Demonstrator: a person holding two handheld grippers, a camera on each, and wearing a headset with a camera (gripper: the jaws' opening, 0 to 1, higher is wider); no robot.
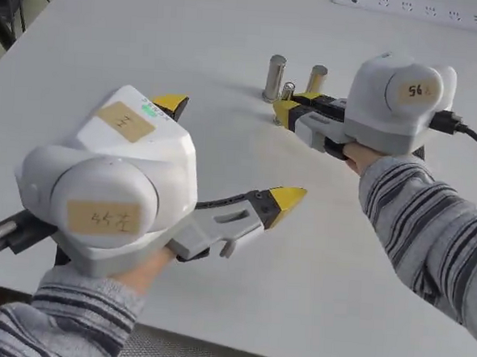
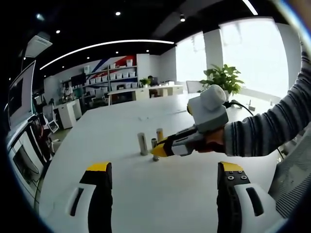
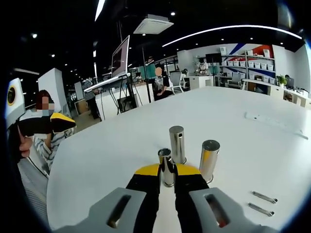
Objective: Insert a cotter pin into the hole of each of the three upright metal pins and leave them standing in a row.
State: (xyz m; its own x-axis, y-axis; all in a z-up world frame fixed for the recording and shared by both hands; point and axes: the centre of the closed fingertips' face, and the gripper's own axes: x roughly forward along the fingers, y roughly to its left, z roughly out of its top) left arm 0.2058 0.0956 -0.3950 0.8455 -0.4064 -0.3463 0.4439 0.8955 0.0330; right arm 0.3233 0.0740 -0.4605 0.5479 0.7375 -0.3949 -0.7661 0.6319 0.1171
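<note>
While the left tool (image 2: 164, 169) gapes, the right tool (image 3: 167, 174) clamps an upright metal pin (image 3: 165, 162).

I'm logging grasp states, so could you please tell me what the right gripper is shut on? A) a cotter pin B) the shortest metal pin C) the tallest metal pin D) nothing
B: in the right gripper view the right gripper is closed around the shortest metal pin, with the tallest pin standing free behind it.
</note>
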